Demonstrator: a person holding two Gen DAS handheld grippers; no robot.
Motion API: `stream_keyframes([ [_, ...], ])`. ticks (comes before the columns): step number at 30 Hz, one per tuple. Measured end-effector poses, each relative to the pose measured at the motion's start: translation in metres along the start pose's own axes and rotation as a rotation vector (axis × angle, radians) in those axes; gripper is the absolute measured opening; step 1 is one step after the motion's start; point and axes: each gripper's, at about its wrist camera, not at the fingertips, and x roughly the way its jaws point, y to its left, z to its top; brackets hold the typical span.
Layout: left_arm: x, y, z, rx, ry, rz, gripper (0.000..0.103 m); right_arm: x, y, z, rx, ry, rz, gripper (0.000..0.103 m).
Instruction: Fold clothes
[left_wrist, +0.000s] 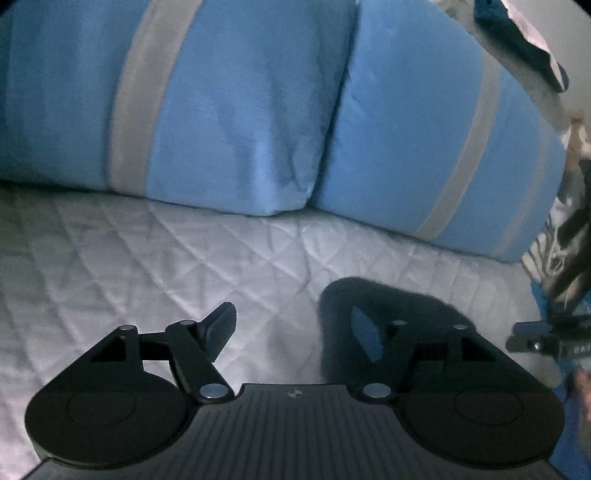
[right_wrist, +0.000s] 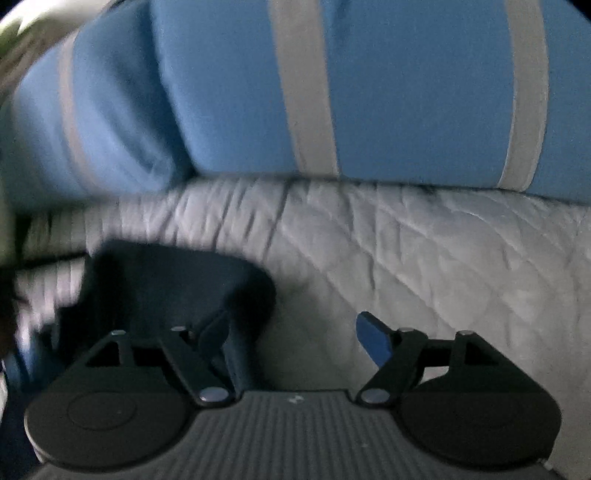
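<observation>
Between your two grippers lies the dark garment (left_wrist: 388, 306), folded small on the quilt (left_wrist: 147, 258). Left gripper (left_wrist: 291, 328) and right gripper (right_wrist: 295, 332) are spread, released, holding nothing. This fold looks finished; next, reach for another piece.

Count of items on the quilted white bed cover (left_wrist: 147, 240):

Blue cushions with grey stripes: two, side by side along the far edge, the first (left_wrist: 236, 110) and the second (left_wrist: 424, 155).

Dark garment: one (left_wrist: 388, 295), lying on the cover near its near edge.

Grippers: two, the left gripper (left_wrist: 293, 328) and the right gripper (right_wrist: 295, 338), each with two fingers standing apart.
</observation>
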Motion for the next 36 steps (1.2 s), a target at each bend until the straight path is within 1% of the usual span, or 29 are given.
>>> stream_keyframes([
  [3,-0.018,0.006,-0.007,0.006,-0.028,0.055,0.069,0.003,0.013,-0.017,-0.127,0.083,-0.045,0.086],
  [6,-0.03,0.012,-0.012,-0.008,-0.052,0.082,0.07,0.008,0.024,-0.038,-0.189,0.146,-0.035,0.086],
  [8,-0.038,0.012,-0.014,-0.012,-0.06,0.085,0.07,0.018,0.035,-0.048,-0.262,0.191,-0.069,0.082],
  [9,-0.04,0.011,-0.015,-0.009,-0.064,0.086,0.07,0.02,0.038,-0.052,-0.298,0.196,-0.097,0.069],
  [10,-0.043,0.008,-0.016,0.003,-0.064,0.085,0.07,0.023,0.041,-0.055,-0.335,0.201,-0.126,0.05],
  [11,-0.047,0.005,-0.017,0.015,-0.064,0.084,0.07,0.021,0.039,-0.054,-0.324,0.203,-0.136,0.042],
  [12,-0.049,0.002,-0.018,0.027,-0.062,0.082,0.07,0.017,0.038,-0.051,-0.316,0.19,-0.132,0.02],
  [13,-0.05,-0.001,-0.019,0.039,-0.062,0.079,0.07,0.013,0.038,-0.049,-0.333,0.155,-0.178,0.013],
  [15,-0.048,-0.006,-0.02,0.055,-0.058,0.076,0.07,0.006,0.034,-0.044,-0.342,0.079,-0.26,0.012],
  [16,-0.047,-0.008,-0.021,0.064,-0.055,0.072,0.07,0.007,0.027,-0.041,-0.323,0.068,-0.245,0.011],
  [19,-0.044,-0.018,-0.023,0.098,-0.043,0.06,0.07,0.012,0.009,-0.035,-0.265,0.034,-0.197,0.012],
  [21,-0.042,-0.024,-0.024,0.123,-0.037,0.048,0.07,0.016,0.0,-0.035,-0.23,0.033,-0.166,0.013],
  [23,-0.041,-0.029,-0.026,0.146,-0.034,0.039,0.07,0.015,-0.008,-0.033,-0.186,0.026,-0.134,0.017],
  [24,-0.04,-0.031,-0.027,0.154,-0.033,0.037,0.07,0.013,-0.012,-0.032,-0.155,0.022,-0.117,0.035],
  [26,-0.039,-0.034,-0.028,0.164,-0.03,0.033,0.07,0.003,-0.018,-0.03,-0.112,0.023,-0.096,0.046],
  [28,-0.038,-0.036,-0.03,0.173,-0.03,0.03,0.07,-0.01,-0.02,-0.031,-0.105,0.009,-0.092,0.073],
  [29,-0.038,-0.036,-0.03,0.175,-0.029,0.03,0.07,-0.018,-0.016,-0.033,-0.133,-0.002,-0.098,0.078],
  [30,-0.037,-0.037,-0.03,0.175,-0.027,0.032,0.07,-0.021,-0.011,-0.036,-0.162,0.007,-0.099,0.081],
  [31,-0.037,-0.037,-0.03,0.172,-0.027,0.034,0.07,-0.025,-0.007,-0.038,-0.192,0.016,-0.099,0.081],
  [33,-0.036,-0.036,-0.03,0.162,-0.028,0.037,0.07,-0.023,0.004,-0.046,-0.244,0.057,-0.081,0.082],
  [34,-0.035,-0.036,-0.03,0.156,-0.027,0.04,0.07,-0.017,0.011,-0.051,-0.286,0.089,-0.09,0.083],
  [35,-0.034,-0.035,-0.03,0.151,-0.026,0.042,0.07,-0.008,0.017,-0.056,-0.33,0.115,-0.134,0.082],
  [36,-0.035,-0.035,-0.03,0.15,-0.026,0.044,0.07,-0.002,0.018,-0.06,-0.352,0.131,-0.163,0.079],
])
